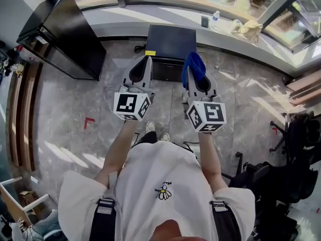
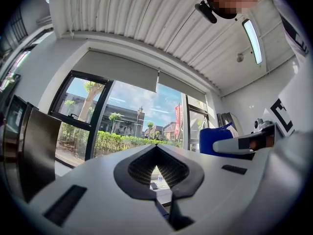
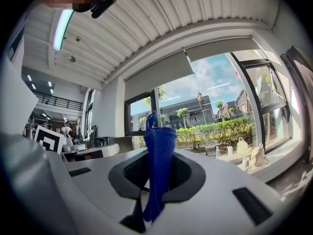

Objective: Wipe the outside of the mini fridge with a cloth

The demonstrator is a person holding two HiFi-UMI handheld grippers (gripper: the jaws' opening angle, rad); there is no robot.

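– Two grippers show in the head view, yes? How do we hold them?
– We hold the left gripper [image 1: 147,60] and the right gripper [image 1: 198,78] side by side in front of us, a little apart. A blue cloth [image 1: 193,64] hangs over the tip of the right one. The mini fridge [image 1: 170,43], a low black box, stands on the floor [image 1: 100,134] just beyond us, below the window sill [image 1: 165,14]. Both tips lie over its near edge in this view, but we cannot tell if they touch it. A tall black cabinet [image 1: 65,31] stands well apart at the left.
– And the left gripper view?
– There the left gripper [image 2: 156,148] has its jaws together at the tips, and nothing is between the pads. We look up toward the windows [image 2: 122,116]. The right gripper [image 2: 244,143] with the cloth [image 2: 217,140] shows at the right side.
– And the right gripper view?
– The right gripper [image 3: 155,155] is clamped on the cloth [image 3: 159,141]. The cloth stands up between the jaws and also hangs down below them. The left gripper [image 3: 90,153] is beside it at the left. Some bags [image 3: 254,156] lie on the window sill at the right.
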